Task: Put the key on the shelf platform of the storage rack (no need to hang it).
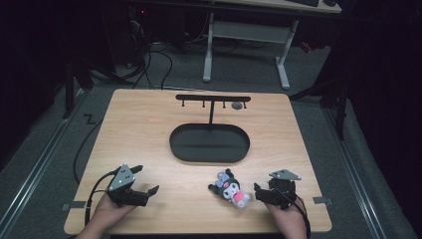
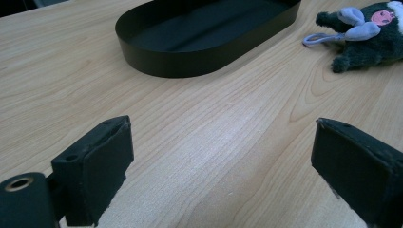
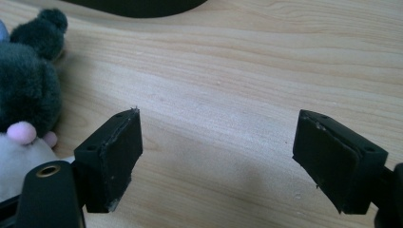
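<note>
A light wooden tabletop [image 1: 149, 129] carries a black oval tray [image 1: 209, 143] near its middle, and behind the tray, toward the far edge, a black T-shaped stand [image 1: 212, 99] with small pegs hanging from its crossbar. A small plush toy [image 1: 230, 188], dark grey with a pale face, lilac ears and a pink patch, lies on the wood near the near edge, right of centre, between the tray and the person's right hand. The left gripper [image 1: 141, 180] is held near the near left corner of the tabletop, its jaws spread wide with nothing between them; in the left gripper view the left gripper [image 2: 221, 166] looks across bare wood, with the tray [image 2: 199, 52] ahead and the toy [image 2: 366, 35] well off to the upper right, clear of both jaws, a thin lilac loop [image 2: 316, 39] lying beside its head. The right gripper [image 1: 263, 193] rests near the near right corner, just beside the toy. In the right gripper view the right gripper [image 3: 218, 156] also has its jaws wide apart over bare wood, holding nothing; the toy [image 3: 26, 90] lies at the left edge of that view, outside the jaws and close beside the left-hand one, though whether it touches that jaw cannot be told.
</note>
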Available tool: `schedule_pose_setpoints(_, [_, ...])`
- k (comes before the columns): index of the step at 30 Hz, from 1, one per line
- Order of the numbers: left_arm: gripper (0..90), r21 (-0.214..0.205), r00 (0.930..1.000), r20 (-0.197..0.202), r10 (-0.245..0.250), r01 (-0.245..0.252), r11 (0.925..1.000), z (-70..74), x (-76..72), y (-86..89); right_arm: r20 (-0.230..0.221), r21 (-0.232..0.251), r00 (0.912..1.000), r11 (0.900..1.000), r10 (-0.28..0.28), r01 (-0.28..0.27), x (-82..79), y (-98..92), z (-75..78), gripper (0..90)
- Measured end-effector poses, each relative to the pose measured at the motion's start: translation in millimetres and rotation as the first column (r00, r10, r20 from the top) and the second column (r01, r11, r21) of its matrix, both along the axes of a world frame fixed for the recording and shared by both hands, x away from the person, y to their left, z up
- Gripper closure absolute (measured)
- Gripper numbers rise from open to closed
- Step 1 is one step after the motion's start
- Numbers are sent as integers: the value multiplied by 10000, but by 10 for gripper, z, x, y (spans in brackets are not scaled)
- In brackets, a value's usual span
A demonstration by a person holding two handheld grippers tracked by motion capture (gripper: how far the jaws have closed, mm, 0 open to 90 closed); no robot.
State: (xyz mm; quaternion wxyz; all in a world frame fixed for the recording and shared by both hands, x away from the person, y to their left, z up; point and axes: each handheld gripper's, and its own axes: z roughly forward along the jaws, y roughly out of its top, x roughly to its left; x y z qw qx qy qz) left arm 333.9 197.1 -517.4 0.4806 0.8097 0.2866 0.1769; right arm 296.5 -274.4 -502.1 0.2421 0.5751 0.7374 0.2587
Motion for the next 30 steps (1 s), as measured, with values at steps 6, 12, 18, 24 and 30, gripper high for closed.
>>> schedule_pose_setpoints(6, [76,53,10000,-41,-5,5,10000,-6,0,-11,-474,-266,9987,9994,195,-208,9,1,-6,169])
schedule_pose_setpoints(12, [76,78,10000,-64,-5,5,10000,-13,-1,-19,-815,-378,9963,9988,274,-306,31,5,40,171])
schedule_pose_setpoints(18, [76,81,10000,-82,-10,11,10000,-16,-1,-20,-1177,-608,9922,9970,405,-479,58,7,126,177])
schedule_pose_setpoints(24, [76,84,9999,-102,-33,34,10000,-16,-3,-23,-1635,-910,9844,9926,645,-802,81,53,174,177])
schedule_pose_setpoints(30, [76,100,9999,-121,-52,54,9999,-18,1,-24,-2000,-1105,9765,9884,802,-1038,107,109,183,177])
